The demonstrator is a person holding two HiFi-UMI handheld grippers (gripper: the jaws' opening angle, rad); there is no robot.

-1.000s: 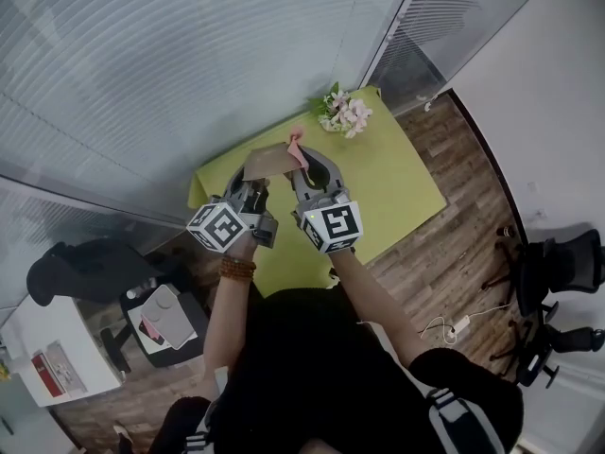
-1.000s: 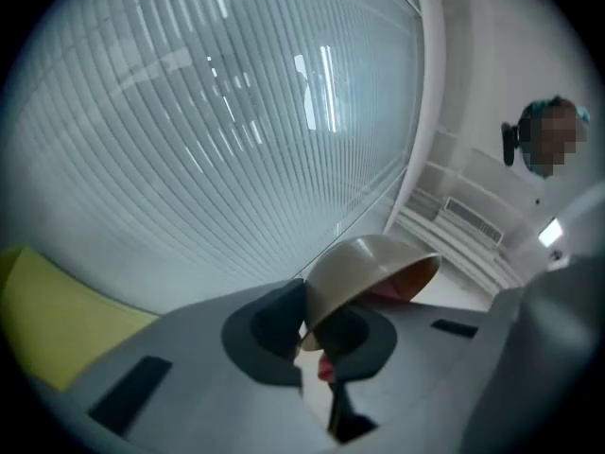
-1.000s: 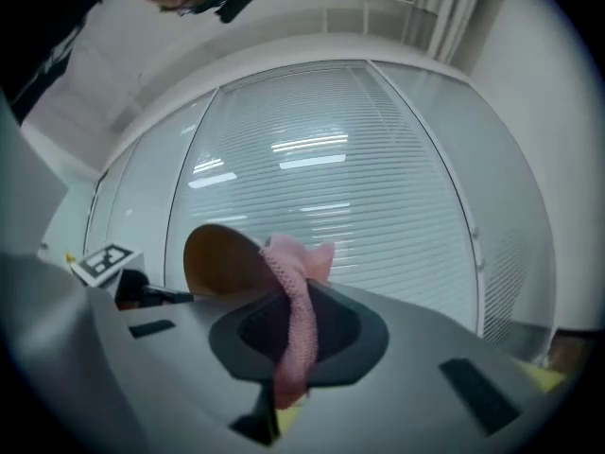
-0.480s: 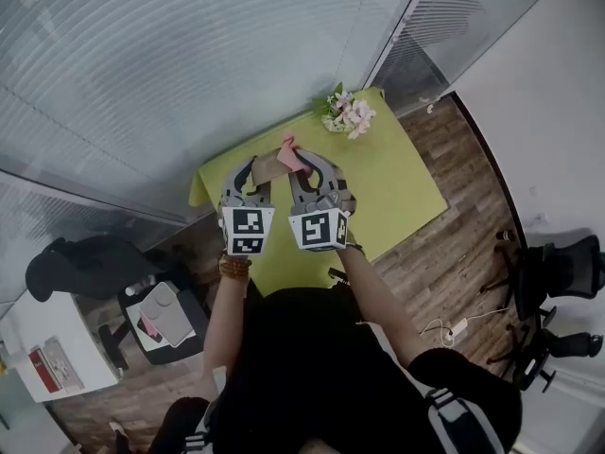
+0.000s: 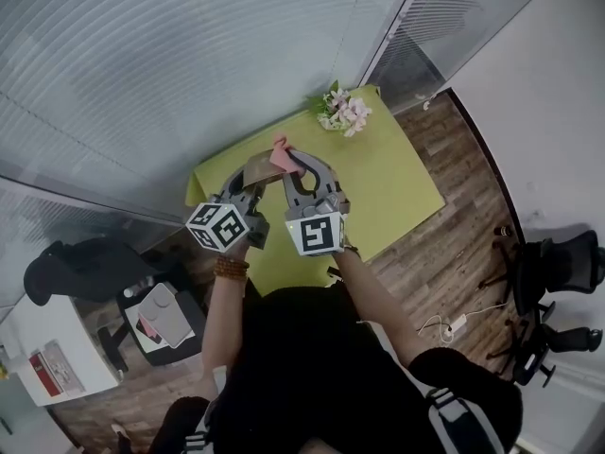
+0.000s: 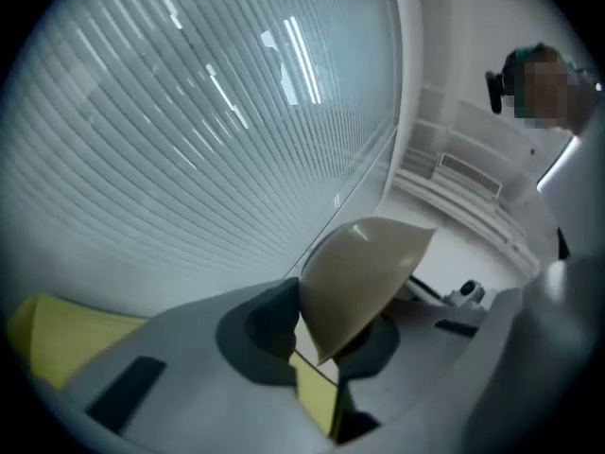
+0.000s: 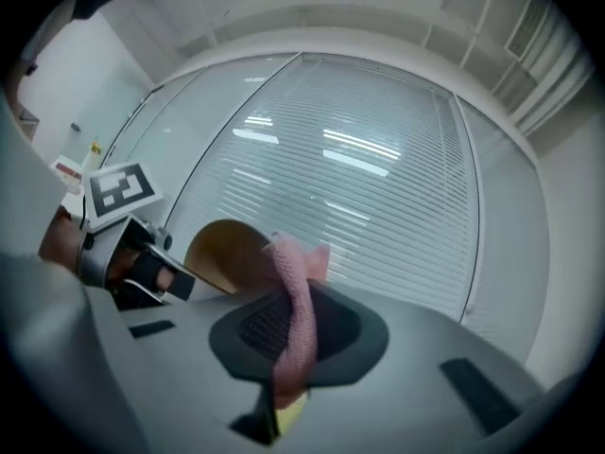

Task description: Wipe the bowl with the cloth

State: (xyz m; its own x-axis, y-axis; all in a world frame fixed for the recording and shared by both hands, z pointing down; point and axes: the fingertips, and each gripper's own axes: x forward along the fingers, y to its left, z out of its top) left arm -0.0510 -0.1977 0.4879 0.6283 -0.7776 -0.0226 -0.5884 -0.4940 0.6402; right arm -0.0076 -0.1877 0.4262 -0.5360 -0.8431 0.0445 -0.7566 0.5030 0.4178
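Note:
Both grippers are held up over the green table (image 5: 388, 192). My left gripper (image 5: 248, 180) holds the tan bowl (image 5: 257, 169) by its rim; in the left gripper view the bowl (image 6: 364, 272) sits tilted between the pads of that gripper (image 6: 317, 348), whose jaws are closing on it. My right gripper (image 5: 291, 165) is shut on the pink cloth (image 5: 281, 152). In the right gripper view the cloth (image 7: 295, 315) hangs pinched between the jaws (image 7: 288, 348), its top against the bowl (image 7: 225, 252).
A bunch of pale flowers (image 5: 342, 112) lies at the table's far corner. Glass walls with blinds stand behind the table. Office chairs (image 5: 553, 263) stand on the wooden floor at the right, and a stool (image 5: 161, 320) with small items is at the left.
The left gripper has turned, tilting the bowl, and its jaws parted briefly and came together again. The right gripper with the cloth has shifted slightly left along the bowl.

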